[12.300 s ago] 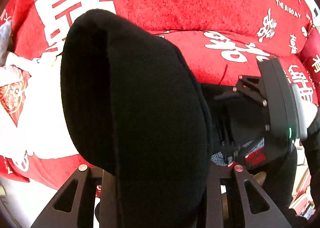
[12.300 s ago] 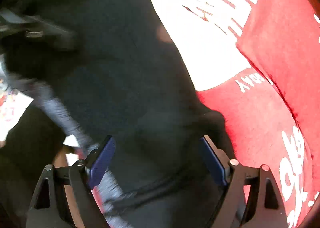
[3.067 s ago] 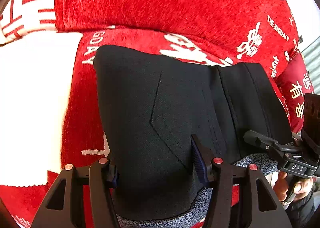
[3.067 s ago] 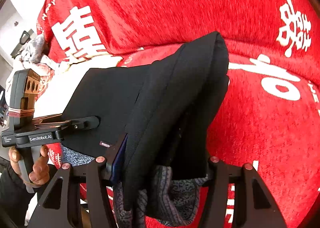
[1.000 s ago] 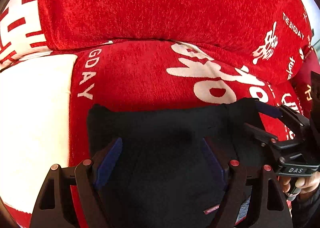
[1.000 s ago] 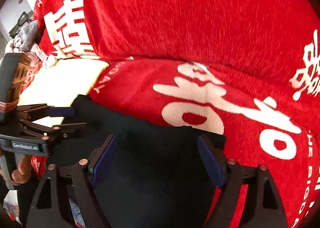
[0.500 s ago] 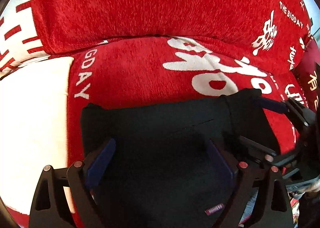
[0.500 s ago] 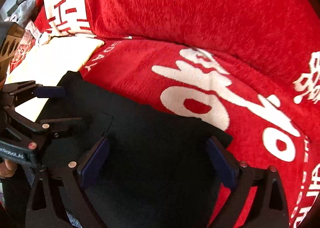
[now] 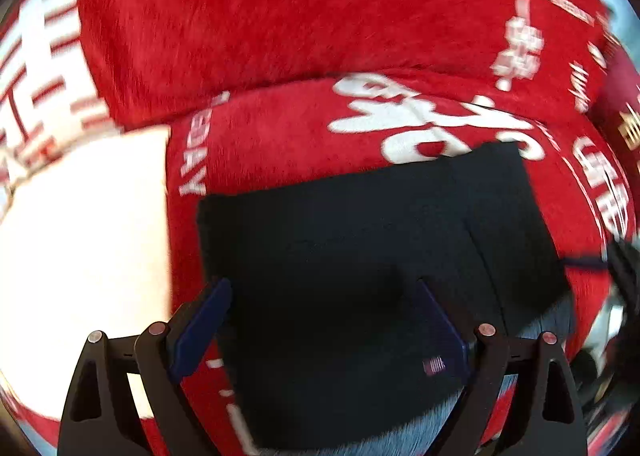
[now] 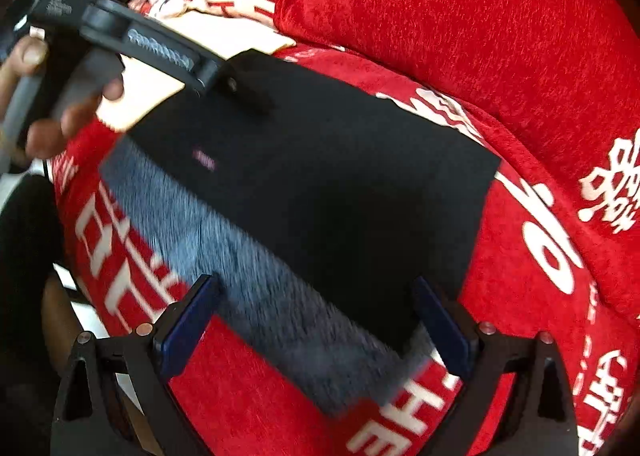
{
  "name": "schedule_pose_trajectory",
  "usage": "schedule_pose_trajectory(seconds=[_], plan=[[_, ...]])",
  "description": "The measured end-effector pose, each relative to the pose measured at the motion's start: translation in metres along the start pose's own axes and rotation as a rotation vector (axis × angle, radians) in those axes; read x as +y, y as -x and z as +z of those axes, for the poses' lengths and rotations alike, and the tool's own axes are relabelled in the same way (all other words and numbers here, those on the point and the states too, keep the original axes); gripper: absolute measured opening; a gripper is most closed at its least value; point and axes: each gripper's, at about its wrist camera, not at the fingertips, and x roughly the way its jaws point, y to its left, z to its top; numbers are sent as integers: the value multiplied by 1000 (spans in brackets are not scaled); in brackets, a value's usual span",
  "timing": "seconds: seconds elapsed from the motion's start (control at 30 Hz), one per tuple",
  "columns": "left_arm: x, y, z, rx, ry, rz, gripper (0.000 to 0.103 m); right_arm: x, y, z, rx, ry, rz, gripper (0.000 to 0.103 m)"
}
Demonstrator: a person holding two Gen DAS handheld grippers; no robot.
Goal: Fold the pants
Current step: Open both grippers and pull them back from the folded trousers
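Black pants [image 10: 320,184] lie folded flat on the red cover [image 10: 460,24], grey lining peeking out; left gripper [image 9: 320,320] and right gripper [image 10: 316,316] both gape empty; edges blurred.

Both views are smeared by motion blur. In the left wrist view the white lettering on the red cover [image 9: 280,36] is unreadable along the right side, and the right gripper [image 9: 624,256] at the right edge is a dark streak cut off by the frame, its fingers impossible to make out. The small label [image 9: 434,367] on the pants [image 9: 360,248] is too blurred to read.

In the right wrist view the pants' grey lining [image 10: 256,276] is streaked. The left gripper [image 10: 252,92] in the upper left shows one finger over the pants; the other is hidden. The hand [image 10: 52,104] holding it is cut by the left edge.
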Motion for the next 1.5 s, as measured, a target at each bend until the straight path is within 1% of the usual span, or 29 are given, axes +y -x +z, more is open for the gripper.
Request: schedule_pose_trajectory(seconds=[0.03,0.1,0.17,0.23,0.3,0.33,0.37,0.4,0.43,0.5,0.57,0.6,0.73,0.8,0.9,0.93,0.97,1.0,1.03,1.07,1.1,1.13,1.17,1.23,1.3,1.33,1.37,1.43,1.5], plan=[[-5,9,-7,-19,-73,-6,93,-3,5,1,-6,-1,15,98],[-12,14,-17,-32,-181,0,93,-14,19,9,-52,20,50,98],[-15,8,-22,15,-272,-18,93,-19,22,27,-78,72,80,98],[-14,0,-20,58,-285,-47,93,-23,9,45,-58,114,106,98],[-11,-14,-17,104,-285,-41,94,-24,-14,64,7,148,102,98],[-8,-21,-17,125,-271,-37,103,-24,-25,70,41,151,99,98],[-2,-25,-16,131,-239,-26,103,-26,-42,73,95,148,92,98],[6,-29,-16,148,-193,-51,103,-29,-52,72,125,142,96,100],[16,-29,-18,154,-134,-81,103,-32,-54,68,119,126,104,102],[25,-25,-24,144,-93,-87,103,-44,-50,59,112,71,94,103],[29,-14,-31,109,-50,-44,103,-55,-43,47,128,-9,64,103],[30,-7,-34,87,-16,-19,103,-58,-36,42,118,-50,54,103],[24,11,-49,41,129,1,103,-56,9,24,-4,-212,-17,103],[17,14,-54,28,176,8,103,-47,28,15,-56,-300,-64,103],[1,20,-63,-11,199,40,103,-24,53,8,-170,-364,-29,103],[-5,16,-67,-12,194,83,103,-15,57,7,-197,-360,-17,103],[-6,9,-67,7,194,126,103,-5,57,6,-212,-349,-11,103],[-5,5,-70,23,199,146,103,2,52,5,-215,-342,11,103],[-3,-1,-73,35,218,133,103,5,43,6,-203,-346,47,103],[4,-3,-76,40,257,98,103,5,26,1,-162,-368,112,103],[10,-4,-78,51,291,64,103,0,10,-6,-111,-391,130,103],[13,-4,-79,65,314,38,103,-1,0,-10,-85,-402,122,102],[13,-1,-80,63,319,51,103,-1,-3,-13,-86,-410,114,102],[8,9,-83,39,289,111,103,4,9,-9,-106,-421,99,103],[3,18,-87,27,278,127,103,9,23,-6,-126,-442,74,103],[3,22,-89,18,284,130,103,10,30,-6,-136,-450,45,103],[1,27,-92,8,293,138,103,13,37,-4,-139,-463,-12,103],[-1,30,-94,2,304,157,103,20,42,-3,-126,-483,-94,103],[-4,36,-99,-8,312,184,103,27,43,-3,-103,-496,-146,103]])
